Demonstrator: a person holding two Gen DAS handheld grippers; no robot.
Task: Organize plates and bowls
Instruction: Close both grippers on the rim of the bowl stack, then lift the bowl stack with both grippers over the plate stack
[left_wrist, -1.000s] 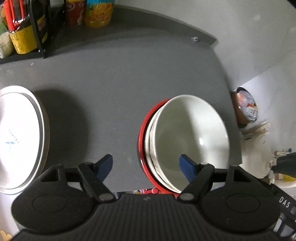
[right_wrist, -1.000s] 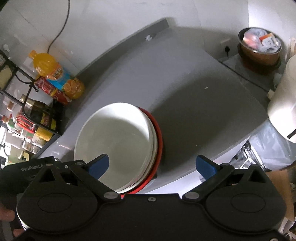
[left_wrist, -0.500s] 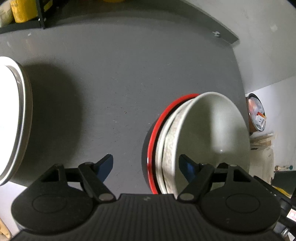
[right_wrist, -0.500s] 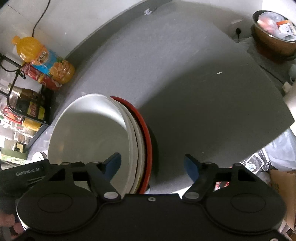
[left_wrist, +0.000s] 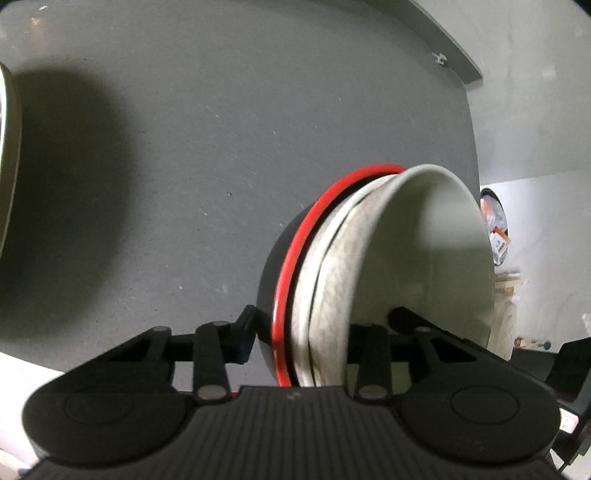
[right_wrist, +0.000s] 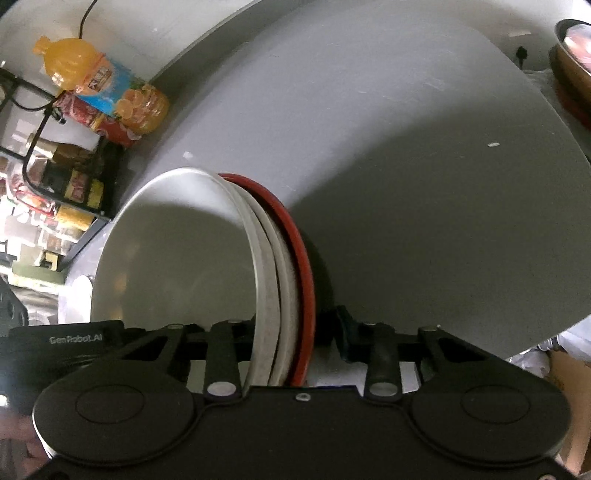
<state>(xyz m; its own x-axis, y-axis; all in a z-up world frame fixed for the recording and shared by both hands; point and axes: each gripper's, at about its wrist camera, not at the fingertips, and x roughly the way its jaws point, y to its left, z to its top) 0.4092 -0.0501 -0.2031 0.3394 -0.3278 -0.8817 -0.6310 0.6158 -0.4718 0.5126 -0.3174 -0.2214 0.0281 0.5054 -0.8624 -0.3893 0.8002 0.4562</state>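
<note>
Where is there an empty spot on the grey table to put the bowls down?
Bare grey tabletop stretches from the nested white bowls in the red-rimmed bowl to the pale plate edge. More lies right of the stack. Crowded: the orange juice bottle corner.

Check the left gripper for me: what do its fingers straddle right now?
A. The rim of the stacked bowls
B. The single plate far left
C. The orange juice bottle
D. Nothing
A: the left gripper has one finger outside the red-rimmed bowl and one inside the top white bowl.
</note>
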